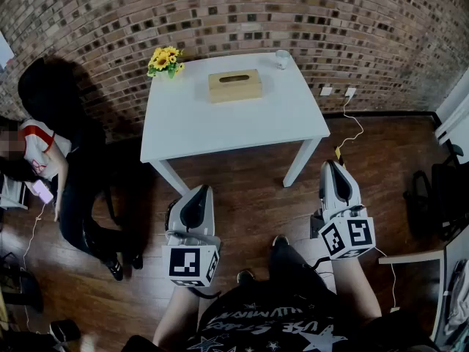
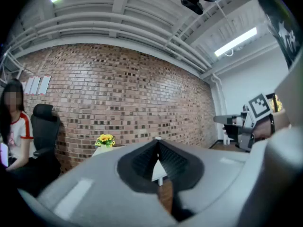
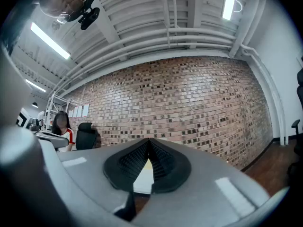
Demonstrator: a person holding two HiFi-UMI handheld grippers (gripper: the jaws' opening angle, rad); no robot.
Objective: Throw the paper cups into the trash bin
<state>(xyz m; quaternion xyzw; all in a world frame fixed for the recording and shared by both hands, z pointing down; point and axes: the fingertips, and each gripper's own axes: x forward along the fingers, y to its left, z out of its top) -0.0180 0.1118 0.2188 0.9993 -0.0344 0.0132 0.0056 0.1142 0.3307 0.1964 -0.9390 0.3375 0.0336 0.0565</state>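
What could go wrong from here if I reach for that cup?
The paper cup stands near the table's far edge. The left gripper and right gripper are shut, so a reach might knock it over. A cable lies on the floor beside the table: a possible trip. No bin shows.

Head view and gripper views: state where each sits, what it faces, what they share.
Head view: on the person's head, steeply down at the table; left gripper, right gripper, forearms show.
Left gripper view: on that gripper, toward brick wall and flowers; its shut fingers show.
Right gripper view: likewise toward the wall; shut fingers show.
All share the table.
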